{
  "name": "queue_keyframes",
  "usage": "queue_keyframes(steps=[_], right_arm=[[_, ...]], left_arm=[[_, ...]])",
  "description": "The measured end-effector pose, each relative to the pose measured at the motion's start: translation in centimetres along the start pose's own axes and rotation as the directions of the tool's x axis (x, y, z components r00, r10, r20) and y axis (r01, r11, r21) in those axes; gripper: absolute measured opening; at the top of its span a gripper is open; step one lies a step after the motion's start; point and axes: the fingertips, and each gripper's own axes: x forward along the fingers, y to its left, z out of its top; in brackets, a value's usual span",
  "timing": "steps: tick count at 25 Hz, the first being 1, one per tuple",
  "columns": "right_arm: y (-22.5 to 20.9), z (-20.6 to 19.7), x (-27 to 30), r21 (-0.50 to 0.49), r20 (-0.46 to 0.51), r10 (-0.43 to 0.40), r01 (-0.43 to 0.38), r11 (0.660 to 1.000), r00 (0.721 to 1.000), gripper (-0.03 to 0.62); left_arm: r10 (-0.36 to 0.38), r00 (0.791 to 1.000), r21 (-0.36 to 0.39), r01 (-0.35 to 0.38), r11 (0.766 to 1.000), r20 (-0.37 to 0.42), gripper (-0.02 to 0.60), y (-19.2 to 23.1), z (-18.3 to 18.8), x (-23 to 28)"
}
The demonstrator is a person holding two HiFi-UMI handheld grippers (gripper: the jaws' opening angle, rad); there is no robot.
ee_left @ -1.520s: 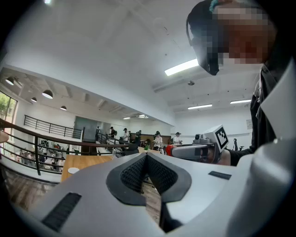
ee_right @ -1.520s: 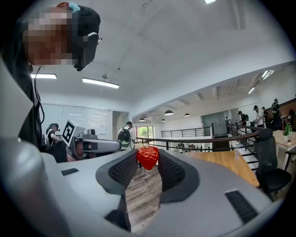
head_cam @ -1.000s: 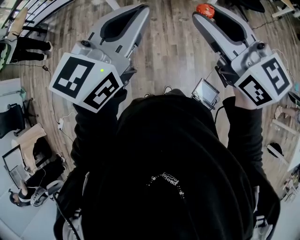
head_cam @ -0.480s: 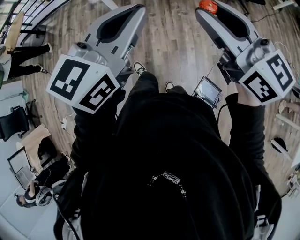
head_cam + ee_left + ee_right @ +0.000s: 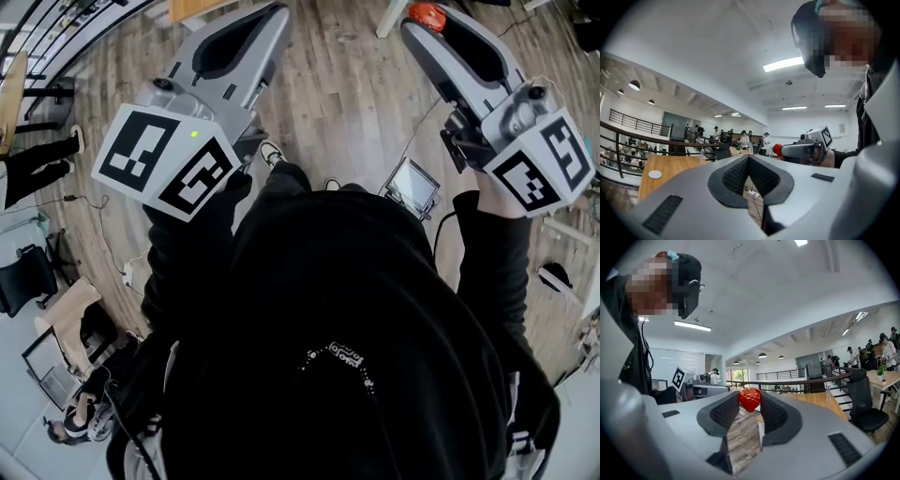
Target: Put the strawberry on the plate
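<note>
Strawberry [image 5: 750, 399], only one, is clamped between the jaw tips of the right gripper [image 5: 750, 407], above the wood floor [image 5: 347, 103]. Of two grippers, the left gripper [image 5: 749, 158] has its jaws pressed together, empty.

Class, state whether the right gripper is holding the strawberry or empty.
Holding it: pads of the right gripper pinch the strawberry at their tips.

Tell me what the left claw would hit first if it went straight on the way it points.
Near the left claw the way looks free. Far ahead, a black chair and people at a table seem roughly in line; depth is unclear.
</note>
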Motion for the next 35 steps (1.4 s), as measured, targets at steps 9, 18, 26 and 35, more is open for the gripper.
queue_keyframes(steps=[9, 18, 26, 35], right_arm=[[-1.6, -0.8, 7.0, 0.001, -0.035, 0.05, -0.05, 0.999, 0.998, 0.15], [-1.0, 0.9, 13.7, -0.024, -0.03, 0.063, -0.064, 0.998, 0.998, 0.15], [0.7, 2.3, 21.3, -0.049, -0.039, 0.121, -0.123, 0.991, 0.992, 0.15], [3.1, 3.5, 27.3, -0.082, -0.074, 0.174, -0.18, 0.98, 0.982, 0.15]], left_arm=[[0.011, 1.0, -0.028, -0.012, 1.0, -0.008, 0.005, 5.9, -1.1, 1.8], [0.028, 1.0, -0.027, -0.028, 0.999, 0.011, 0.005, 12.4, 0.1, 0.4], [0.081, 0.996, -0.031, -0.08, 0.996, 0.031, 0.005, 19.4, 1.4, -2.4], [0.159, 0.985, -0.063, -0.155, 0.986, 0.072, 0.005, 25.6, 2.4, -6.1]])
